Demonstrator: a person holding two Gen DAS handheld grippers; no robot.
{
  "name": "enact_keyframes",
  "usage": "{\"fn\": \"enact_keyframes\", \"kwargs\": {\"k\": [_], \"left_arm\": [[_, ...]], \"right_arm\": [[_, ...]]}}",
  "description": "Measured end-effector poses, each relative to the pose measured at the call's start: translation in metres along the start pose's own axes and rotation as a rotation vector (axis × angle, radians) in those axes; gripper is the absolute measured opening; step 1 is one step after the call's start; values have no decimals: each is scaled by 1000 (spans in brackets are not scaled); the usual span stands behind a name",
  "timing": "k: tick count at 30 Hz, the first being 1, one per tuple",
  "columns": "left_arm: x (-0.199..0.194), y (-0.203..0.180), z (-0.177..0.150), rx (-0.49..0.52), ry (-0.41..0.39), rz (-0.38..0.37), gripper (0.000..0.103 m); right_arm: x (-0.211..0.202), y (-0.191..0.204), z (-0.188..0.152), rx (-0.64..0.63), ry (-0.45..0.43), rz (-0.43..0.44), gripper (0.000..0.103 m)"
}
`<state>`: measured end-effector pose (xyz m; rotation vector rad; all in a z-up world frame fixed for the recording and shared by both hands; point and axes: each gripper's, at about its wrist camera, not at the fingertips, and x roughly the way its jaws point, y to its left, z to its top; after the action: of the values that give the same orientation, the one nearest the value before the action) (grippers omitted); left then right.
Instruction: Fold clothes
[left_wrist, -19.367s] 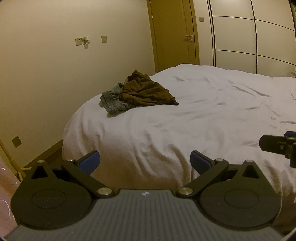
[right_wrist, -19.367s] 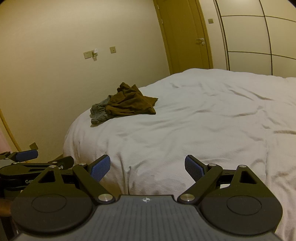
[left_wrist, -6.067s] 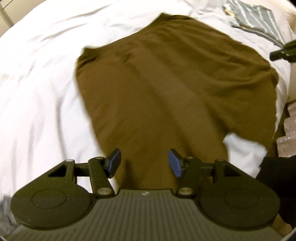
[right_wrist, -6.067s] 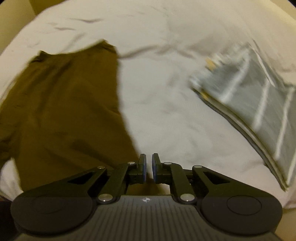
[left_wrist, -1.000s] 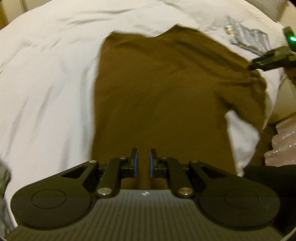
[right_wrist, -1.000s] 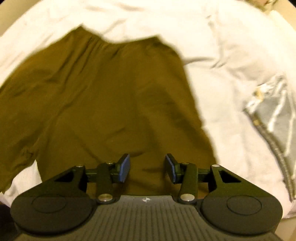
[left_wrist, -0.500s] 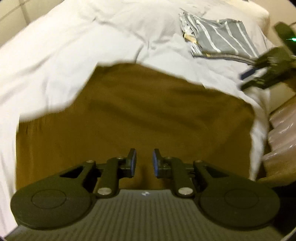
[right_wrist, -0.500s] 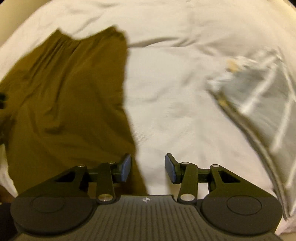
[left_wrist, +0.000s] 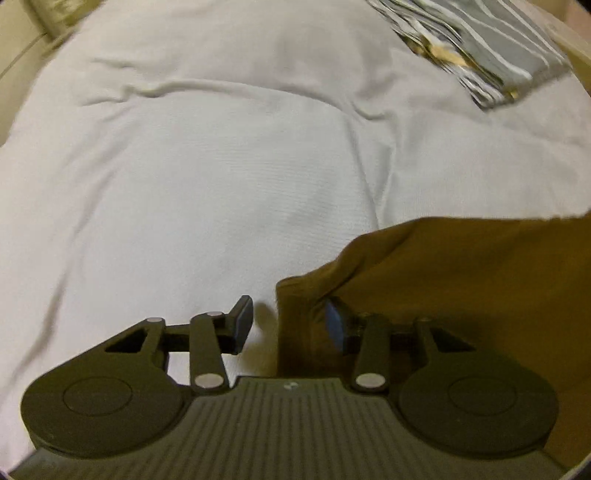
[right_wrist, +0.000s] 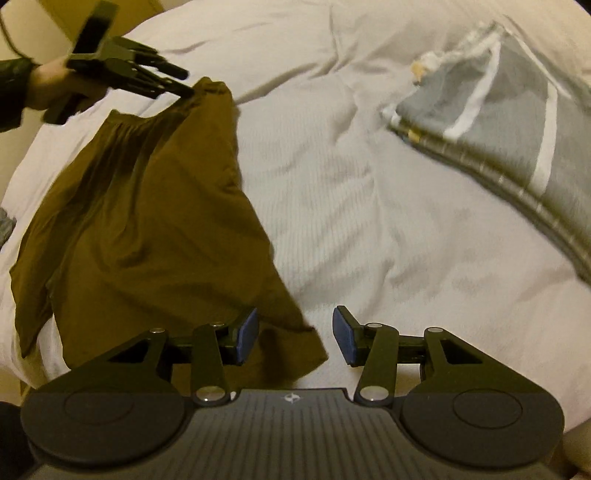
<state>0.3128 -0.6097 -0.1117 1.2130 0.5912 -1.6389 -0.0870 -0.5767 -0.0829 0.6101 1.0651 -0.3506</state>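
A brown garment (right_wrist: 147, 221) lies folded over on the white bed. In the left wrist view its corner (left_wrist: 443, 295) sits between and right of my fingers. My left gripper (left_wrist: 286, 325) is open, with the corner's edge in the gap. From the right wrist view the left gripper (right_wrist: 173, 83) is at the garment's far corner. My right gripper (right_wrist: 295, 332) is open over the garment's near corner, not closed on it.
A folded grey striped garment (right_wrist: 498, 122) lies on the bed to the right; it also shows in the left wrist view (left_wrist: 476, 48). The white duvet (left_wrist: 221, 166) is wrinkled. A wall (right_wrist: 44, 14) stands beyond the bed's far left.
My left gripper has carried the brown fabric's edge over and its jaws have opened. The right gripper stays open and has shifted slightly over the near corner.
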Motion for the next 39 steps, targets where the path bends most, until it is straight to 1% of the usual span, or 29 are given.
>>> {"fn": "enact_keyframes", "kwargs": {"k": [2, 3, 4, 5, 7, 10, 12, 17, 19, 20, 21, 23, 24, 27, 28, 30, 32, 33, 34, 35, 37, 39], "left_arm": [[8, 0, 2, 35, 7, -51, 22], [10, -1, 3, 46, 10, -59, 22], [10, 0, 3, 41, 9, -64, 18], [10, 3, 3, 20, 6, -66, 17], [5, 10, 4, -18, -12, -69, 16], [1, 22, 4, -68, -27, -35, 16], [6, 25, 1, -98, -18, -48, 16], [11, 20, 3, -72, -7, -40, 16], [9, 20, 2, -71, -10, -35, 16], [8, 21, 2, -70, -12, -33, 16], [6, 20, 1, -74, -24, -20, 16], [3, 17, 0, -92, -39, 2, 16], [3, 16, 0, -107, -39, 10, 16], [15, 13, 0, -143, -6, 22, 17], [18, 14, 2, -161, 7, 21, 17], [14, 15, 6, -161, 19, 29, 20], [0, 19, 5, -162, 0, 39, 26], [-9, 22, 3, -178, -15, 37, 27], [-20, 26, -2, -201, -31, 36, 31], [-31, 30, -6, -225, -47, 35, 35], [-56, 33, -19, -258, -75, 40, 36], [-77, 28, -39, -278, -84, 52, 33]], "right_arm": [[1, -2, -5, 37, -5, 6, 48], [2, -3, -8, 53, -6, 7, 48], [4, -4, -10, 66, -7, 5, 48], [5, -5, -13, 79, -9, 3, 48], [4, -7, -18, 110, -19, 0, 47], [-1, -16, -23, 204, -55, 5, 47], [-3, -23, -26, 267, -77, 9, 47], [3, -31, -32, 328, -82, 37, 46], [5, -35, -32, 352, -82, 47, 37], [6, -37, -31, 367, -79, 55, 22], [5, -38, -30, 369, -69, 43, 0], [-1, -38, -29, 353, -61, 16, 0], [-8, -34, -29, 327, -70, -20, 0], [-20, -23, -31, 274, -86, -80, 0], [-17, -20, -31, 265, -75, -88, 0], [-4, -15, -29, 243, -37, -93, 1], [-2, -12, -27, 210, -26, -119, 2], [-3, -10, -26, 191, -27, -139, 10], [-8, -7, -25, 176, -40, -171, 18], [-13, -4, -24, 160, -54, -203, 32], [-23, 3, -22, 131, -81, -248, 32], [-32, 17, -16, 91, -108, -259, 32]]}}
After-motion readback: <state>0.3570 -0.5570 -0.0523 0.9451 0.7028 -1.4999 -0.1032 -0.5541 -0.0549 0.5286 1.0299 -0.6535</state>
